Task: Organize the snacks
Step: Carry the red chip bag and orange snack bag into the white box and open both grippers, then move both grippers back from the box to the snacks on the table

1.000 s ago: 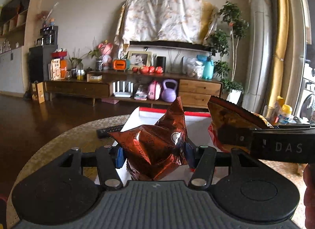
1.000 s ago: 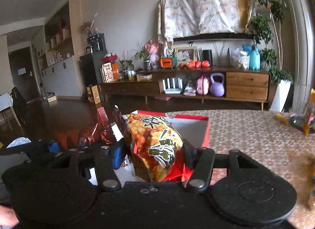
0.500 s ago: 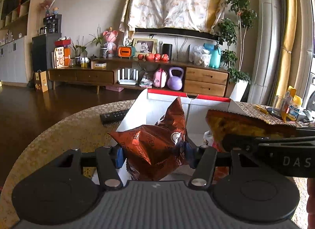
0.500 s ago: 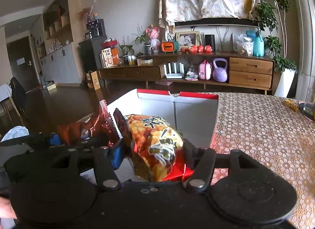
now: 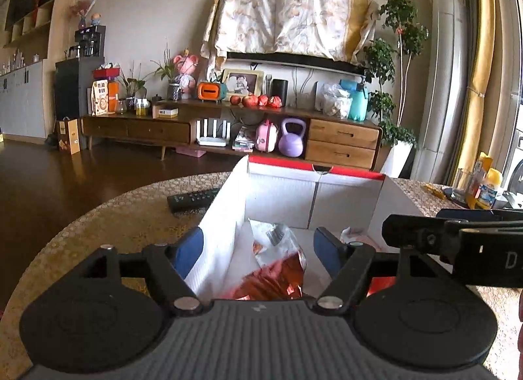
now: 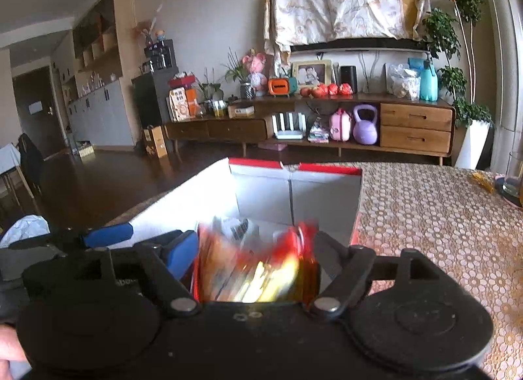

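Snack bags blur low in both frames, one red-brown bag (image 5: pixel 278 282) between the opening left gripper (image 5: pixel 258 249) jaws, one orange bag (image 6: pixel 258 275) between the opening right gripper (image 6: pixel 253 255) jaws, neither squeezed, bottoms hidden.

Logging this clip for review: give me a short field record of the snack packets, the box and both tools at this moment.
container: white cardboard box with red rim, open, on the patterned table
left tool: jaws opening, copper-red foil snack packet between them, pads clear of it
right tool: jaws opening, blurred orange-and-red snack packet between them
packet position: both inside the box
beside box: black remote control
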Action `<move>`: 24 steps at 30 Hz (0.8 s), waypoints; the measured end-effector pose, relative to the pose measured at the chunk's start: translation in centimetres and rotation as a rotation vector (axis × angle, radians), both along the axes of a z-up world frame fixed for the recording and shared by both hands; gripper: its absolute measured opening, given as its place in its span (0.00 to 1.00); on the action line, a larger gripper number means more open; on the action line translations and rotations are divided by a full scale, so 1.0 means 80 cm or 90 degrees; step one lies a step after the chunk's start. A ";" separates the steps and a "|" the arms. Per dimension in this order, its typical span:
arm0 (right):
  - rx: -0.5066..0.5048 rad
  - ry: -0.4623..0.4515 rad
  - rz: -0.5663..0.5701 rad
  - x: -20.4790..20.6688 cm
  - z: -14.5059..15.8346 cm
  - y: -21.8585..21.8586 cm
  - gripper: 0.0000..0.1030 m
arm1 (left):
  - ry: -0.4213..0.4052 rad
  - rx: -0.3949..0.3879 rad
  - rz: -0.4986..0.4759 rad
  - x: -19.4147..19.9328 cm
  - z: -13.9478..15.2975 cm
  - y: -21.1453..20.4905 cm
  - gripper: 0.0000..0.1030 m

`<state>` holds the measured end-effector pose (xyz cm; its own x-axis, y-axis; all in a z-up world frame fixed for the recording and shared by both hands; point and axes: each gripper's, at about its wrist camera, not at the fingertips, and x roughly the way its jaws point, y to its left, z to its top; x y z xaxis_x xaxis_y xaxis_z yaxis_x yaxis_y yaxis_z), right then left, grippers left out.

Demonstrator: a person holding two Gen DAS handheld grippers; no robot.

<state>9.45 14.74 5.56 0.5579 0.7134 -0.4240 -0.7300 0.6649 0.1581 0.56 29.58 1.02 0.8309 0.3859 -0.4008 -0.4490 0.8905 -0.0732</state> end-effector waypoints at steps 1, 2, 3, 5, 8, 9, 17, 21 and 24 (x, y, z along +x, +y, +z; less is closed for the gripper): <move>0.001 -0.004 -0.001 0.000 0.002 -0.001 0.76 | -0.002 0.000 -0.001 -0.001 0.002 0.001 0.72; 0.003 -0.006 -0.002 -0.001 0.005 -0.002 0.76 | -0.003 0.002 -0.002 -0.001 0.004 0.000 0.72; 0.006 -0.008 -0.003 -0.002 0.007 -0.004 0.77 | -0.006 0.003 -0.002 -0.002 0.005 0.000 0.72; 0.010 -0.009 -0.008 -0.003 0.010 -0.008 0.77 | -0.011 0.005 -0.004 -0.005 0.011 -0.002 0.72; 0.017 -0.008 -0.016 -0.004 0.013 -0.019 0.77 | -0.016 0.008 -0.008 -0.007 0.018 -0.009 0.72; 0.018 -0.007 -0.019 -0.006 0.012 -0.022 0.78 | -0.016 0.010 -0.010 -0.009 0.018 -0.012 0.72; 0.031 0.003 -0.040 -0.013 0.013 -0.055 0.80 | -0.021 0.020 -0.018 -0.018 0.032 -0.040 0.72; 0.044 0.005 -0.063 -0.020 0.016 -0.079 0.82 | -0.025 0.022 -0.024 -0.023 0.034 -0.065 0.81; 0.053 0.001 -0.081 -0.026 0.018 -0.097 0.84 | -0.028 0.018 -0.034 -0.025 0.036 -0.081 0.81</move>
